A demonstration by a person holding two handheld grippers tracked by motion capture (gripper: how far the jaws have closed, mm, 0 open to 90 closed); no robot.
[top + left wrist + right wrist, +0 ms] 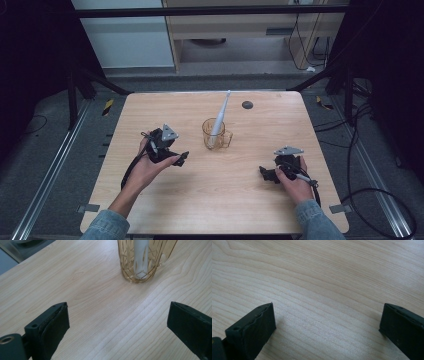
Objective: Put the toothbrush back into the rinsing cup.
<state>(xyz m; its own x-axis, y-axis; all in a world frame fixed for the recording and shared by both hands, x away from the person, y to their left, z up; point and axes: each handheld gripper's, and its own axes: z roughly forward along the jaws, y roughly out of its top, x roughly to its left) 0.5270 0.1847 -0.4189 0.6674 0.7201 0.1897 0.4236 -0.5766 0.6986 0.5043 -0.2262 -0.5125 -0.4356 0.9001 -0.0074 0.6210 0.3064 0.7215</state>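
Observation:
An amber glass mug [216, 135] stands near the middle of the wooden table [210, 200], and a white toothbrush-like stick [220, 116] leans in it, its top pointing to the far right. The left gripper view has the mug [142, 263] straight ahead with the white handle [140, 257] inside. My left gripper [181, 159] is held left of the mug, open, nothing between its jaws [117, 322]. My right gripper [266, 174] rests low over the table's right side, open and empty [327, 322].
A small dark round disc [247, 104] lies on the table near its far edge. Cables trail over the floor at the right [370, 190]. A light wooden cabinet [240, 30] stands beyond the table.

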